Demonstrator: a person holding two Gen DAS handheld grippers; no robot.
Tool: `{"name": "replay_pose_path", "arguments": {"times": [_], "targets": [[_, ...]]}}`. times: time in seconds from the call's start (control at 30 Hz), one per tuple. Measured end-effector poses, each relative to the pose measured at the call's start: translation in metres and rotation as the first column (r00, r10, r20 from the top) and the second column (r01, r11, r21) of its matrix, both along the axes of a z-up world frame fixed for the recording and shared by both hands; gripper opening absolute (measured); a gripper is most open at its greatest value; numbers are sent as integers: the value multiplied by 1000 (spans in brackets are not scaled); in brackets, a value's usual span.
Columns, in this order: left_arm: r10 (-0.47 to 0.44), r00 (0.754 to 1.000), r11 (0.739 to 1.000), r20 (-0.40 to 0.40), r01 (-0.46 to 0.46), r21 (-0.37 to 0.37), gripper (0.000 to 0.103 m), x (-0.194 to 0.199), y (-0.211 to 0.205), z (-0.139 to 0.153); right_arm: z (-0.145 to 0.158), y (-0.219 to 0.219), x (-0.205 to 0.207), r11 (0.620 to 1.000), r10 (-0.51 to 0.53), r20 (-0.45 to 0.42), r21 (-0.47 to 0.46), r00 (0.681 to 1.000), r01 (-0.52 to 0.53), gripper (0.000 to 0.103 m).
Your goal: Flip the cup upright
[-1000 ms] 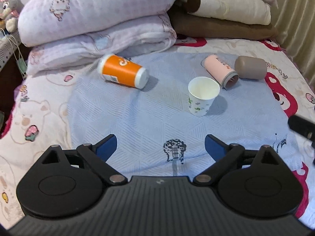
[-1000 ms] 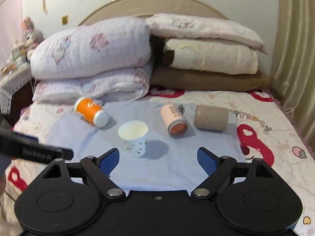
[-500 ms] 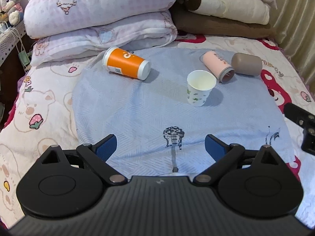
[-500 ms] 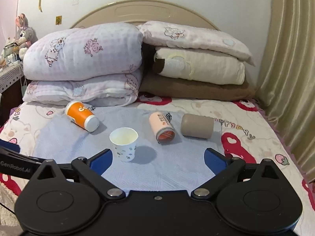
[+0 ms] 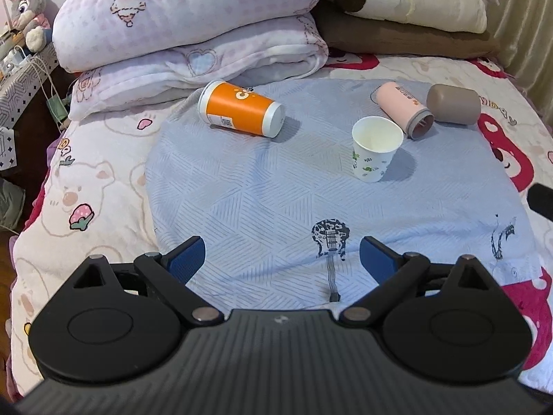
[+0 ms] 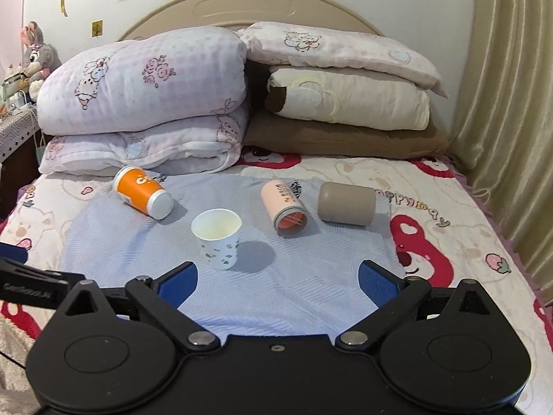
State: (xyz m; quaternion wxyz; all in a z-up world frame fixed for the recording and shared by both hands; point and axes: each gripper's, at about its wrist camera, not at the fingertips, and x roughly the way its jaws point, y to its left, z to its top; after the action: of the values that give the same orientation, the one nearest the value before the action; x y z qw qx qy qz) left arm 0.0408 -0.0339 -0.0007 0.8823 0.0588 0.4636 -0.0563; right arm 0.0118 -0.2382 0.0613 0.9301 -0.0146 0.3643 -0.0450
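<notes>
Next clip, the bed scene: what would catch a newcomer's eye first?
Probably the orange cup lying on its side at the back left of the blue cloth, brightest thing there. Next, the white paper cup standing upright mid-cloth, with a pink cup and a taupe cup toppled behind it. Both grippers hang open, empty.

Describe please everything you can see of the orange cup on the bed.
The orange cup looks like a paper cup with an orange wall, white rims at both ends and part of a white logo. A small printed label sits low on its side. It lies on its side on the blue cloth, close in front of the folded pink quilt. Its narrow white base points toward the cameras and its mouth faces away. No hand-held gripper touches it.
</notes>
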Motion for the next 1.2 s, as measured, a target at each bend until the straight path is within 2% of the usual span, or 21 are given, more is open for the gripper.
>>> {"name": "replay_pose_path", "arguments": {"times": [0.3,0.77,1.2], "targets": [[-29,999,1000,-17,29,10,97,-3,-3,-2,0,-1,2,1000,-19,0,-13,1000,19,101],[-25,999,1000,-40,25,8,97,1,-5,-5,-8,-7,7,998,-58,-40,-29,998,57,101],[-23,999,1000,-48,23,4,97,5,-4,0,-9,-13,9,997,-79,-39,-25,996,78,101]]}}
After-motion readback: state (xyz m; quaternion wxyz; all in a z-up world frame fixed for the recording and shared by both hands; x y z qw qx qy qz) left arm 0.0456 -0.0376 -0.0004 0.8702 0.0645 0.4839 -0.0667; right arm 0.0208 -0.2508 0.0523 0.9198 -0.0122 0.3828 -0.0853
